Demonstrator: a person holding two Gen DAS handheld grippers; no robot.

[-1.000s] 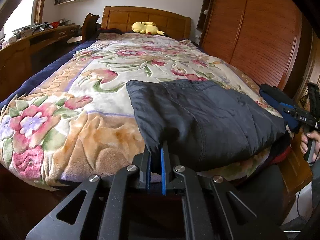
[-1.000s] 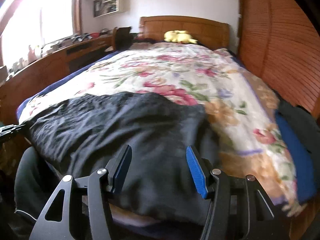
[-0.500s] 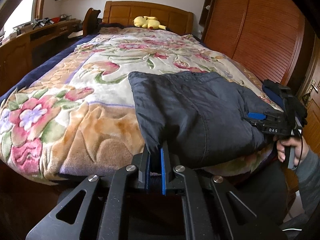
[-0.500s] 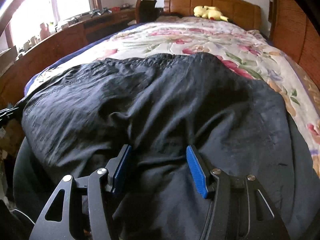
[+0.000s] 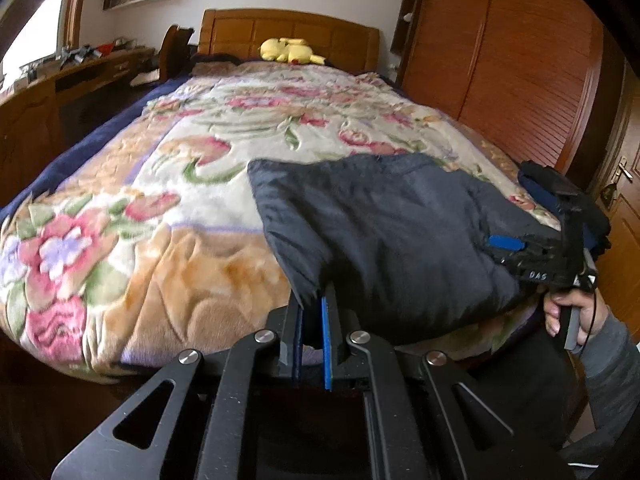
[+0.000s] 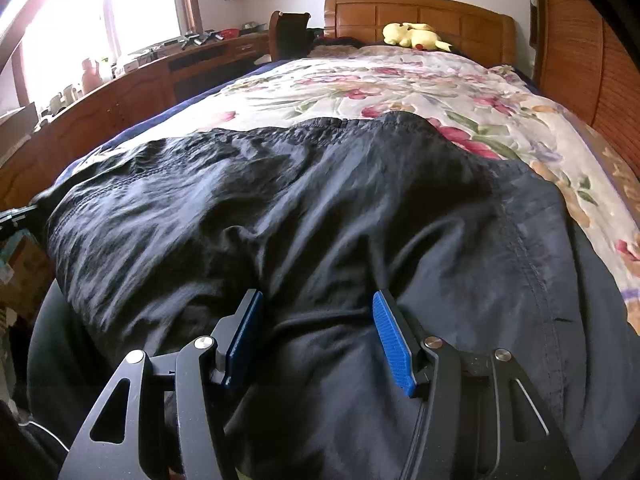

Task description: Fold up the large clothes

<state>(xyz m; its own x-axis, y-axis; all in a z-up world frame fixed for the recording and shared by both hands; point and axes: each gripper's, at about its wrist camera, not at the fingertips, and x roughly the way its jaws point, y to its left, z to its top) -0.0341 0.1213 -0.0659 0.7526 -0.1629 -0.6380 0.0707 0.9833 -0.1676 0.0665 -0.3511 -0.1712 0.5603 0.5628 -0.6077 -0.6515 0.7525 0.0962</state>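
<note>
**Dark garment at the foot of the bed, pinched at one corner**

The bed (image 5: 120, 240) fills both views, covered by a floral blanket (image 5: 208, 168) that runs up to a wooden headboard (image 5: 288, 36). A tall wooden wardrobe (image 5: 512, 64) stands along one side of the bed, and a wooden desk (image 6: 132, 92) under the bright window runs along the other. A yellow plush toy (image 5: 290, 50) lies on the bed right against the headboard.

The dark garment (image 5: 380, 232) lies spread on the foot end of the bed, far from the headboard, its near edge hanging over the bed's edge.

The left gripper (image 5: 314, 320) has its jaws pressed together on the garment's near corner, a small fold of cloth caught between the blue pads. The right gripper (image 6: 318, 336) rests at the garment's other near edge with its jaws spread; dark cloth bulges up between the pads (image 6: 390, 340), though the blur makes it hard to say whether they press on it. In the left wrist view a hand (image 5: 570, 312) in a grey sleeve (image 5: 612, 364) holds that gripper's handle.
</note>
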